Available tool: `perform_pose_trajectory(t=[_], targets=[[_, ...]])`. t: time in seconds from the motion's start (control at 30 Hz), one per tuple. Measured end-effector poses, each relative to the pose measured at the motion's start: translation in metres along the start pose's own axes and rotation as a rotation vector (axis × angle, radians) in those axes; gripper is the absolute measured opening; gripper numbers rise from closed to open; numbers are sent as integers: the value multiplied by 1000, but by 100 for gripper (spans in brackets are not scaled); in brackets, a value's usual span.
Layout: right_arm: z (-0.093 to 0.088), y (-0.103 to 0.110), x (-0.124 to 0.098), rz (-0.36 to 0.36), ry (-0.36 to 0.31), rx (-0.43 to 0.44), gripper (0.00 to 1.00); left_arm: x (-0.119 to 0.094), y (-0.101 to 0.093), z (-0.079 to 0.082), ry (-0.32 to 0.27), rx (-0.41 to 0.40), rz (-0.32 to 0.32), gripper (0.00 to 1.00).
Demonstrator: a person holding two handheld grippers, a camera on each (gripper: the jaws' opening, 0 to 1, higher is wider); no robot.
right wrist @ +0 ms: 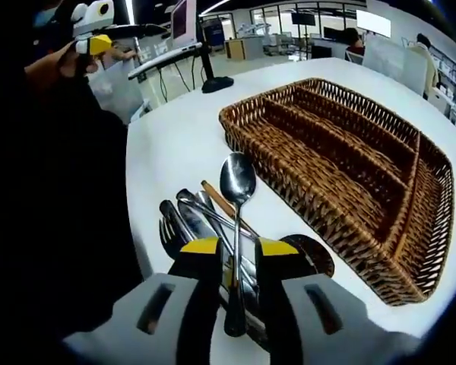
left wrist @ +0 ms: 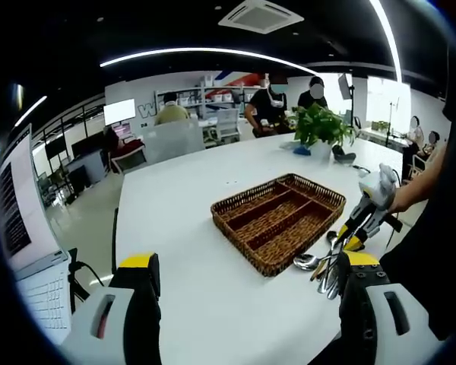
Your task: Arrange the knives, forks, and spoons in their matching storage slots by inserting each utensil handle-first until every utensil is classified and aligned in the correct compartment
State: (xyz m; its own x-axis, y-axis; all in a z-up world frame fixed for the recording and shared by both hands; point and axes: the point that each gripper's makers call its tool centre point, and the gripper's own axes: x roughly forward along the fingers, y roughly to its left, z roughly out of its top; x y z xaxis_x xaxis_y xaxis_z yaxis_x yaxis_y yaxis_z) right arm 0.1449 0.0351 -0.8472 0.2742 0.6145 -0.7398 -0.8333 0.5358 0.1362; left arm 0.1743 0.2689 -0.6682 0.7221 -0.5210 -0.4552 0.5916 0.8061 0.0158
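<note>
A brown wicker tray [left wrist: 277, 220] [right wrist: 342, 163] with long slots and one cross slot lies bare on the white table [left wrist: 182, 228]. Several metal utensils [left wrist: 323, 266] [right wrist: 186, 220] lie in a loose pile beside its near end. My right gripper [right wrist: 239, 247] is low over the pile, its jaws drawn in on the handle of a spoon [right wrist: 237, 181] whose bowl points toward the tray. In the left gripper view the right gripper [left wrist: 355, 232] reaches down to the pile from the right. My left gripper [left wrist: 251, 262] hovers wide open above the table with nothing between its fingers; it also appears far off [right wrist: 97, 34].
A laptop [left wrist: 30, 281] sits at the left table edge, with cables trailing off nearby. A potted plant [left wrist: 319, 125] stands at the far end of the table. People sit and stand by desks and shelves in the background.
</note>
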Motion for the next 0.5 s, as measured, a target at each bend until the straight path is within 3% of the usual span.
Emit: perform_pose_trajectory(t=[0.13, 0.23, 0.5], targets=[[0, -4, 4, -24, 17, 23, 14, -1, 0, -1, 4, 1, 0, 99], [-4, 0, 9, 5, 32, 49, 13, -1, 1, -1, 6, 0, 2, 99], [-7, 5, 19, 0, 55, 52, 9, 1, 1, 1, 0, -4, -4, 99]])
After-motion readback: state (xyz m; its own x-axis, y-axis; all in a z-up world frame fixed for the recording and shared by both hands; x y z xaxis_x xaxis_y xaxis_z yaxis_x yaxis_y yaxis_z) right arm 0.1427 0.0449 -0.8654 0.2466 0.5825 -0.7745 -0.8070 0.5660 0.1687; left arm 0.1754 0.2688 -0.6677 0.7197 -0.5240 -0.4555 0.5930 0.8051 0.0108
